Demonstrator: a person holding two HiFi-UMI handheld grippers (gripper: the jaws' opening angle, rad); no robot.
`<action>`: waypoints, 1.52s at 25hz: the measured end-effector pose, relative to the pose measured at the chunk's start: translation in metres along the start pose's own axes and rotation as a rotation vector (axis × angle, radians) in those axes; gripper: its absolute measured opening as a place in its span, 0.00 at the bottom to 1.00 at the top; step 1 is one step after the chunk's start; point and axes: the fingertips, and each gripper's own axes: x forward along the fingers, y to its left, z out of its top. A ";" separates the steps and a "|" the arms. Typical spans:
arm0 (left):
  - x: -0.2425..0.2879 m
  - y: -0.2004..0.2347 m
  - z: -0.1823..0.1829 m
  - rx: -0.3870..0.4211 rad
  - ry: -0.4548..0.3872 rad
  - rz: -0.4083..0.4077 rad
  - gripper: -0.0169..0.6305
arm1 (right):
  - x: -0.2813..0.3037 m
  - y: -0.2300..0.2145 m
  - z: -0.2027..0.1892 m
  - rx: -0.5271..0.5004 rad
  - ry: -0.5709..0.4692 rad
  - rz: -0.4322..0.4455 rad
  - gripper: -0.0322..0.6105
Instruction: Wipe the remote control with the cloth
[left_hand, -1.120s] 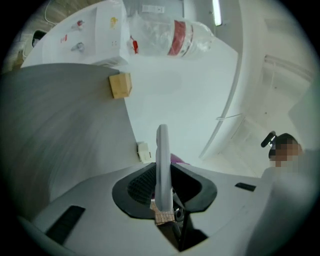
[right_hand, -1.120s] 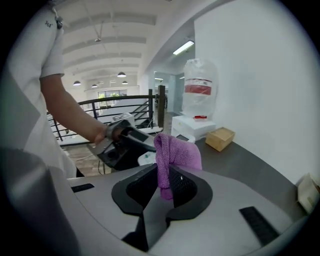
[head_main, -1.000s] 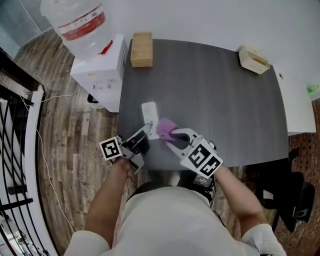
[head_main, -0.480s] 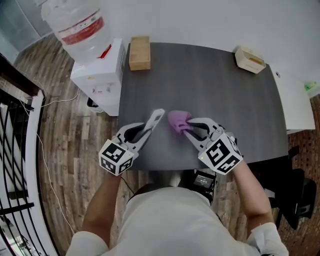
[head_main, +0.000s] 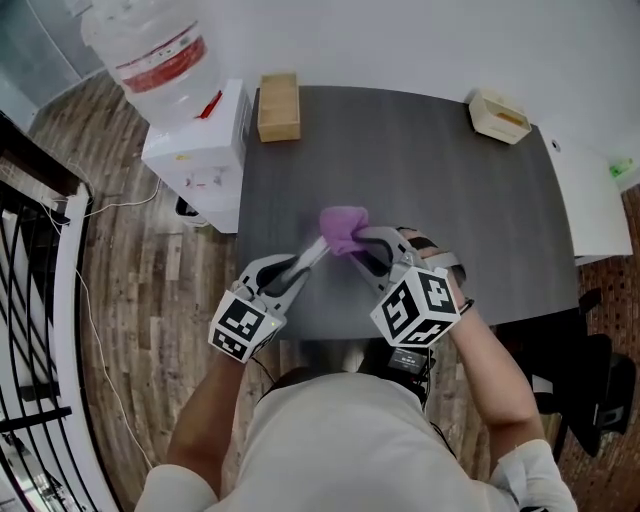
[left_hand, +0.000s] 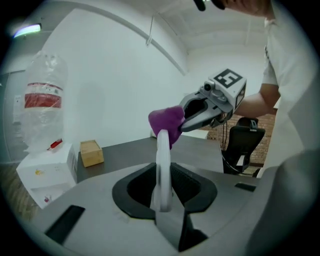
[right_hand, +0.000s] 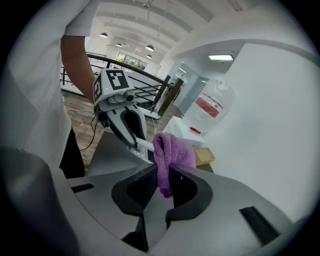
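Head view, slim white plastic remote control held above dark grey desk, clamped edge-on in left claw, crumpled purple cloth touching its far tip, pinched in right claw, both over desk's near half.

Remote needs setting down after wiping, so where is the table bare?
Bare: the table between the wooden box and the pale box at the far corners, and its whole right half. Crowded: front middle, where the remote in the left gripper meets the cloth in the right gripper.
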 end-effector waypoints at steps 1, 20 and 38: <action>-0.001 0.000 -0.001 -0.013 -0.004 -0.003 0.17 | 0.002 0.002 -0.008 0.019 0.019 0.006 0.16; -0.010 0.049 0.059 -0.972 -0.669 -0.094 0.17 | 0.037 0.048 -0.031 1.194 -0.128 0.232 0.16; 0.030 0.027 0.015 -0.619 -0.270 0.024 0.17 | 0.034 0.101 0.000 0.643 -0.076 0.309 0.16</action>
